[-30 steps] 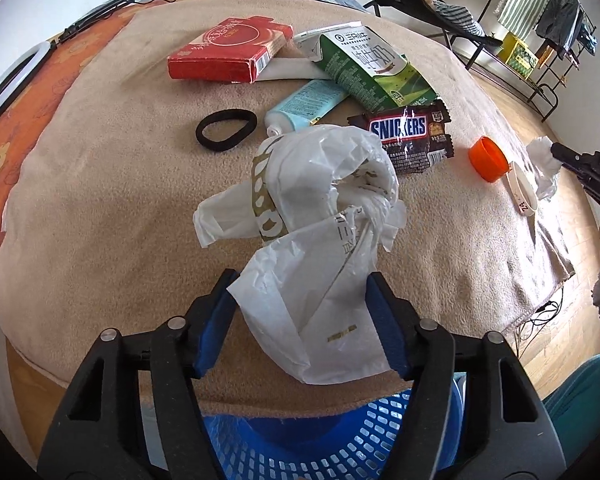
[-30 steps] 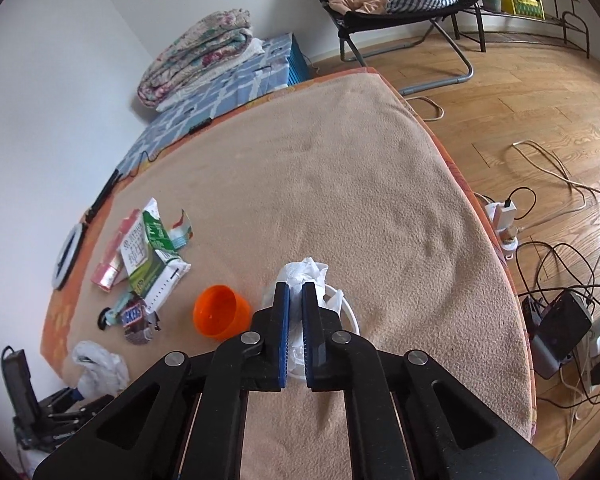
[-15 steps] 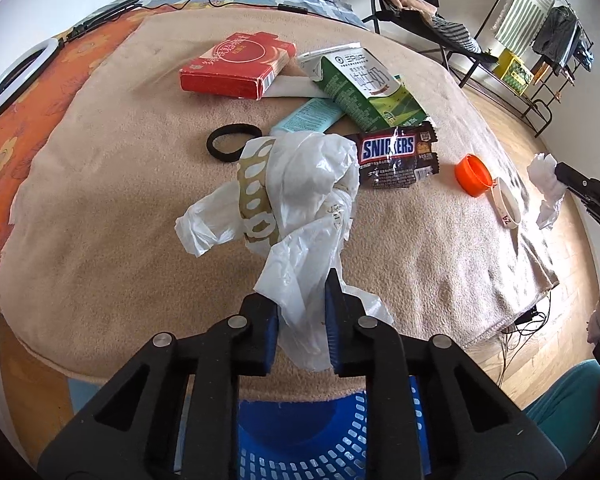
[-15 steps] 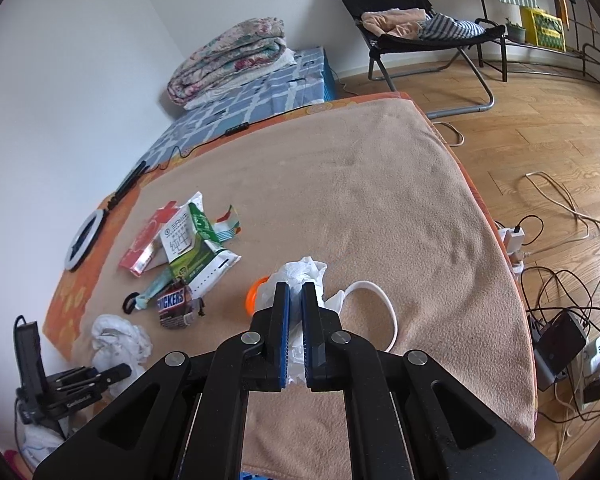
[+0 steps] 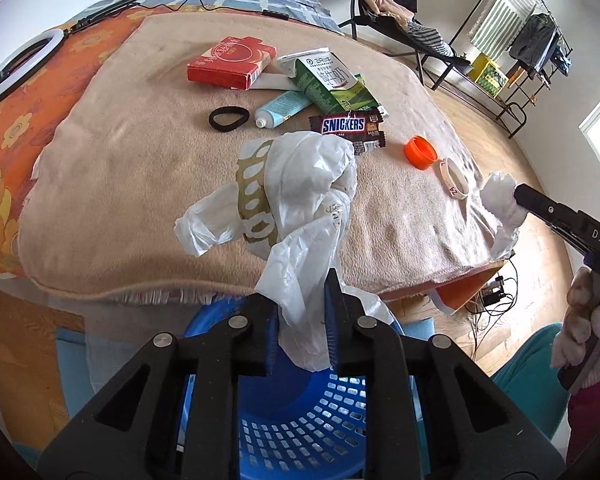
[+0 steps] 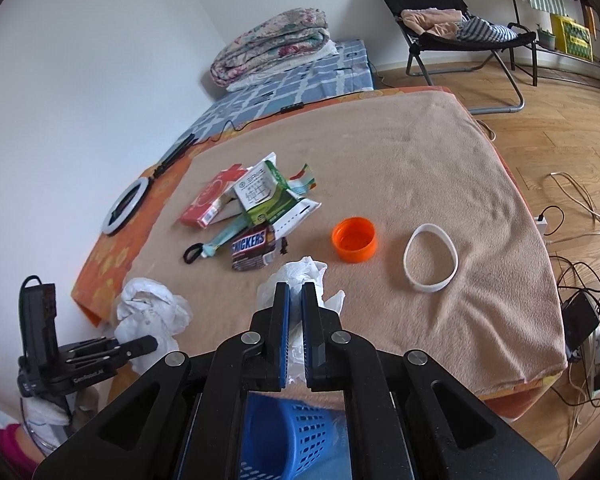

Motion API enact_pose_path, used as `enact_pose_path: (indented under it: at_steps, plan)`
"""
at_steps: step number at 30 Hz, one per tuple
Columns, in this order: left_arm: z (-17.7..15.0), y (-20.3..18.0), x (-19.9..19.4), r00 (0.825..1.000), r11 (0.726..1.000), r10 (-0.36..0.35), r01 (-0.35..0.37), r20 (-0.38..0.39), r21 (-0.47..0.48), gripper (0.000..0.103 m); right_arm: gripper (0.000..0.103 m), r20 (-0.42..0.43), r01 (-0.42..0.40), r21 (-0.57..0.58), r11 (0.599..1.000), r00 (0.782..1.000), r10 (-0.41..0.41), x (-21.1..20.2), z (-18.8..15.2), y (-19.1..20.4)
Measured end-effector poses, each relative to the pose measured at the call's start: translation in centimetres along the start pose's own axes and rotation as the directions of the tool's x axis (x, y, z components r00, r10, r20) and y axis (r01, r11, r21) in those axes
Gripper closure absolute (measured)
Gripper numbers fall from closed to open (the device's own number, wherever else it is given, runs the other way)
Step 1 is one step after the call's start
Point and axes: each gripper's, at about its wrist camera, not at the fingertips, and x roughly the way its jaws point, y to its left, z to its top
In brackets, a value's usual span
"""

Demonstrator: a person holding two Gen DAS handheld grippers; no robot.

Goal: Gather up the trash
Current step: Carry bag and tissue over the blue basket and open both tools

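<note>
Left wrist view, left to right: ring light lies on the orange flowered cover at the far left; on the tan blanket sit a red box, a black hair tie, a pale blue tube, a green carton, a Snickers wrapper, an orange cap and a white band. Left gripper is clenched on the tail of a white plastic bag; the rest of the bag stands up over the near edge of the blanket. Blue basket sits directly below the gripper, on the floor beside the bed. At the right edge, the right gripper holds a crumpled white tissue off the blanket corner. Right wrist view, left to right: left gripper with the plastic bag at lower left; right gripper pinches the tissue, its pads nearly together, above the basket; cap and band lie apart on the blanket beyond it.
</note>
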Motion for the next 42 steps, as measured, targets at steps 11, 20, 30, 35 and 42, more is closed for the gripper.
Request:
enact_pose_path:
  at_steps: [11, 20, 30, 35, 42]
  plan:
    - [-4.9, 0.6, -0.9, 0.999, 0.999, -0.022, 0.020, -0.050, -0.042, 0.085, 0.099, -0.104, -0.050, -0.060, 0.997, 0.994, 0.044, 0.7, -5.7, 4.8]
    - [-8.3, 1.7, 1.1, 0.990, 0.997, -0.022, 0.011, -0.138, -0.081, 0.085, 0.099, -0.188, -0.060, -0.072, 0.996, 0.981, 0.046, 2.6, -9.8, 6.9]
    - [-10.2, 2.6, 3.5, 0.976, 0.995, 0.000, -0.021, -0.216, -0.098, 0.085, 0.098, -0.257, -0.034, -0.122, 0.992, 0.967, 0.001, 4.6, -12.4, 8.0]
    - [-10.1, 2.9, 3.7, 0.975, 0.995, 0.013, -0.036, -0.224, -0.098, 0.080, 0.098, -0.273, -0.023, -0.144, 0.989, 0.962, -0.017, 5.0, -13.0, 8.3]
    - [-10.0, 3.0, 3.5, 0.977, 0.994, 0.035, -0.056, -0.212, -0.092, 0.062, 0.065, -0.288, -0.010, -0.163, 0.987, 0.957, -0.038, 5.5, -13.2, 8.7]
